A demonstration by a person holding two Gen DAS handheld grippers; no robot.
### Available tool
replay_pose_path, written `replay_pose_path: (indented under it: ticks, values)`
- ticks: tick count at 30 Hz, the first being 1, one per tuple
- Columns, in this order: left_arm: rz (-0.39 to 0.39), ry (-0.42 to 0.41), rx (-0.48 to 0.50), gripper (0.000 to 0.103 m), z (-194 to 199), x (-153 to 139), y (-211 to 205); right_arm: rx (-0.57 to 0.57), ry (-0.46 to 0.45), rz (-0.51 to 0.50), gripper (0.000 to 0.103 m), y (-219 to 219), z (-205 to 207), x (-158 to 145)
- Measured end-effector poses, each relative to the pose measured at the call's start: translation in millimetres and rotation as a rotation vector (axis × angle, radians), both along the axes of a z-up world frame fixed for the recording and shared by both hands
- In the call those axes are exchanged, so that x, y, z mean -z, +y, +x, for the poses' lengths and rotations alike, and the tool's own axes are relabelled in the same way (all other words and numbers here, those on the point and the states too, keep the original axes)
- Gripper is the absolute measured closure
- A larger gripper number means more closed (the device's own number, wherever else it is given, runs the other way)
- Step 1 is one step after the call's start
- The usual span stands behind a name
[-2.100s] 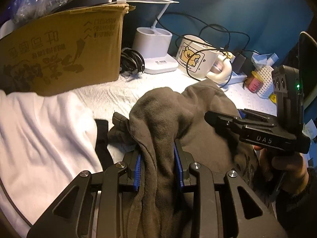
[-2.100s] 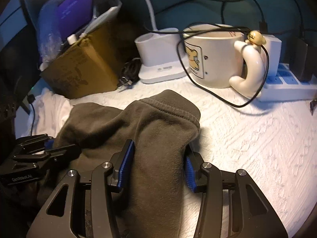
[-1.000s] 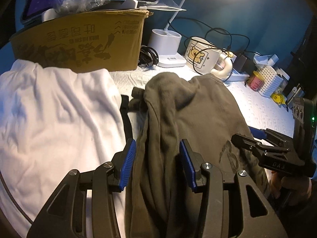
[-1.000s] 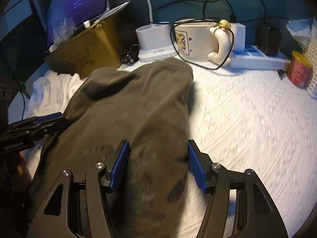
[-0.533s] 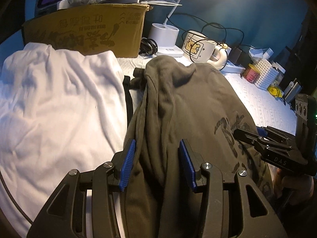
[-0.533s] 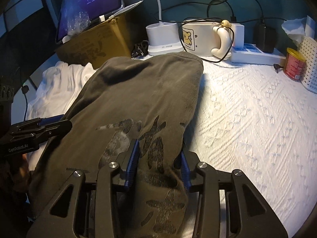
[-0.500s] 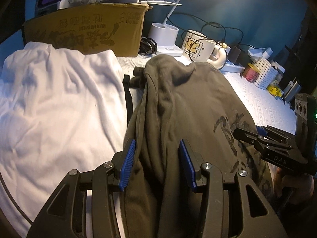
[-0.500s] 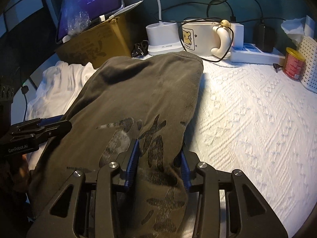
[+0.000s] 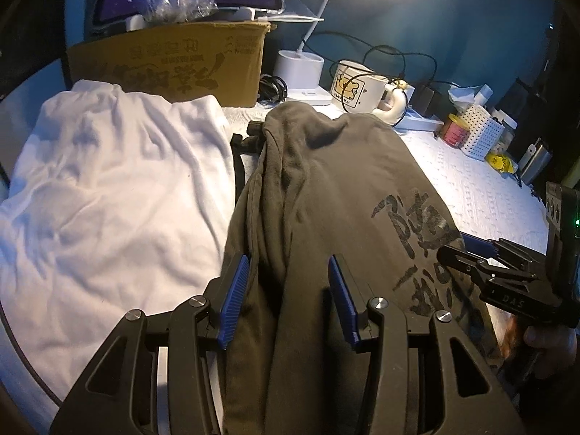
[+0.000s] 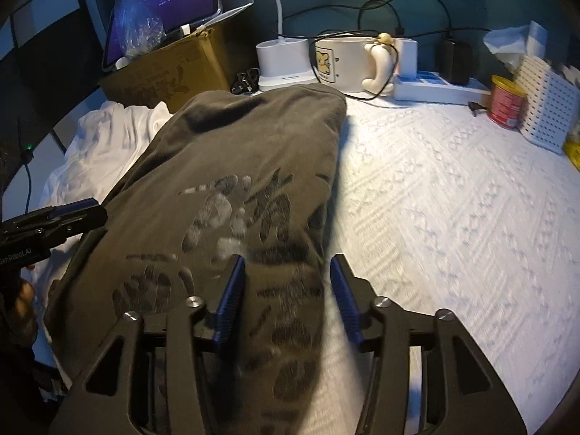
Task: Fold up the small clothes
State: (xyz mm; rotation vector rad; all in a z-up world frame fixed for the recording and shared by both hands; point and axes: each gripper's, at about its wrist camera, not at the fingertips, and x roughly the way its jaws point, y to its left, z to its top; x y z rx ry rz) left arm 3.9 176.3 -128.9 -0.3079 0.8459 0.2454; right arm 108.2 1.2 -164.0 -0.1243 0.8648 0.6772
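Both spread: left hand-held gripper [image 9: 288, 302] and right hand-held gripper [image 10: 286, 299], straddling the near hem of the grey garment [image 9: 337, 195] stretched ahead. Risk: loose left-side folds bunching unevenly; far end nudging the mug [image 9: 357, 88].

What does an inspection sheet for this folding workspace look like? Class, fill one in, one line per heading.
Surface: white textured cover, lamp-lit.
Job's things: grey-brown printed shirt spread lengthwise; white garment rumpled beside it.
Clutter: cardboard box, bear mug, red tin, white perforated basket.
Tongs: left tongs open, astride the shirt's bunched edge; right tongs open over its printed end.
Cables: black leads draped over the mug to a power strip.
Surroundings: teal wall.
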Motion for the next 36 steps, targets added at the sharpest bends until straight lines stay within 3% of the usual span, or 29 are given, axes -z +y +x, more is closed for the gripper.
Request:
replay_pose_path:
  ticks: [1, 3, 20, 24, 32, 36]
  values:
    - [0.005, -0.002, -0.003, 0.043, -2.4, -1.1, -2.3, 0.005, -0.003, 0.002, 0.051, -4.1, -2.4, -0.8]
    - [0.012, -0.012, -0.006, 0.039, -8.0, -4.0, -7.9, 0.013, -0.009, 0.004, 0.051, -11.5, -6.8, -2.4]
    - [0.067, -0.068, 0.071, 0.038, -20.5, -28.4, -79.3, 0.118, -0.035, 0.029, 0.051, -93.3, -37.9, -17.5]
    - [0.088, -0.094, 0.089, 0.02, -22.2, -34.0, -98.3, 0.155, -0.034, 0.029, 0.051, -113.9, -42.7, -21.1]
    - [0.072, -0.122, 0.109, 0.019, -22.0, -42.6, -125.4, 0.23, -0.093, 0.008, 0.051, -152.5, -58.9, -38.8]
    - [0.072, -0.125, 0.119, 0.003, -19.0, -44.5, -140.4, 0.262, -0.12, 0.006, 0.051, -171.7, -64.9, -46.7]
